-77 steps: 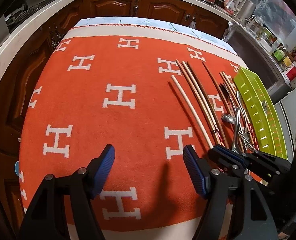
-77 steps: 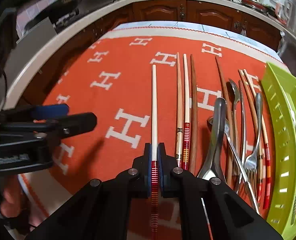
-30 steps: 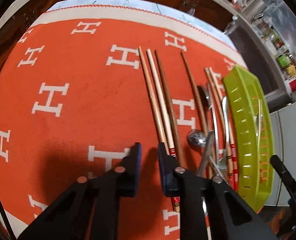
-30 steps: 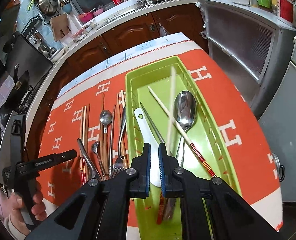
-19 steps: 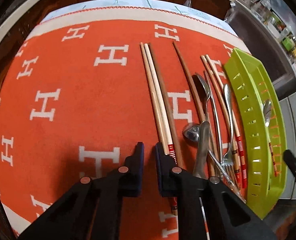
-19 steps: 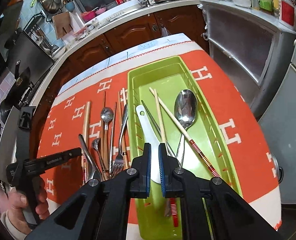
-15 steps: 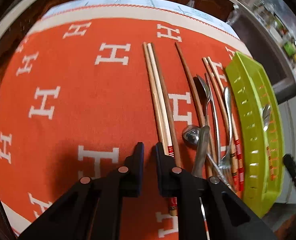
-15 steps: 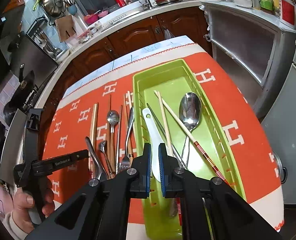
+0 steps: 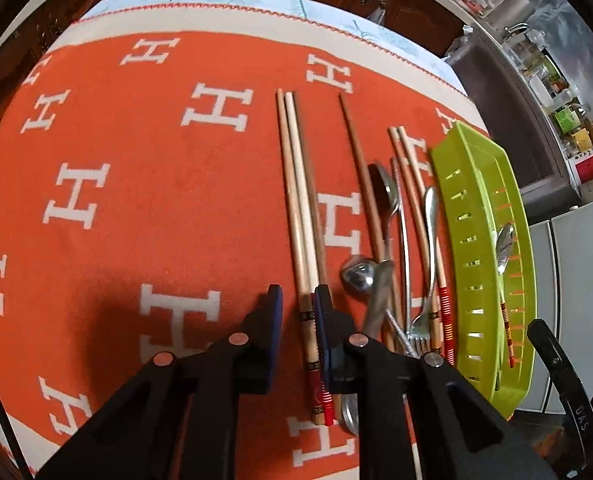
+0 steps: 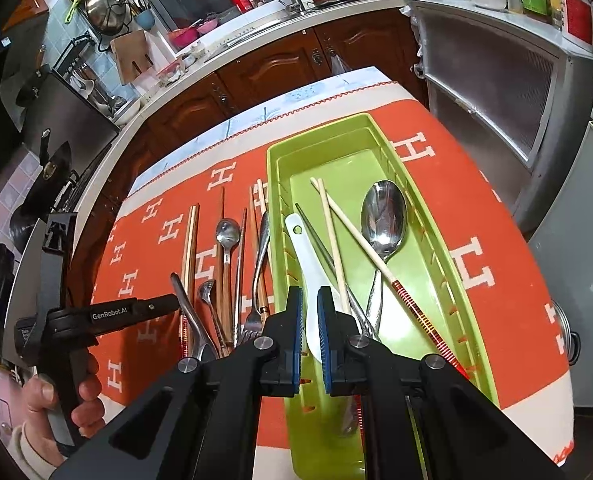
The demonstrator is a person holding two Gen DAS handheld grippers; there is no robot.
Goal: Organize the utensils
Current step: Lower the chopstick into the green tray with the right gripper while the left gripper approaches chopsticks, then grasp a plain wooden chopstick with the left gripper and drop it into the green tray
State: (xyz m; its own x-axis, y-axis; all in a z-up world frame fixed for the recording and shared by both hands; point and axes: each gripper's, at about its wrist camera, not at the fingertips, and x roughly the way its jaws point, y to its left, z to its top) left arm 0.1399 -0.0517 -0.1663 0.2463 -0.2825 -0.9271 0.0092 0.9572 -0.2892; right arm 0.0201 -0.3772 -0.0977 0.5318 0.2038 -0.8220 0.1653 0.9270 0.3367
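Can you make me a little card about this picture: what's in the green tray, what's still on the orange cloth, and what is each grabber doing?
Tray: green tray, standing on the orange cloth
In tray: big spoon, white scoop, two pale chopsticks
On cloth: small spoon, fork, more chopsticks
Left gripper: jaws just opening, chopstick pair between them, not squeezed
Right gripper: over the tray, shut, empty
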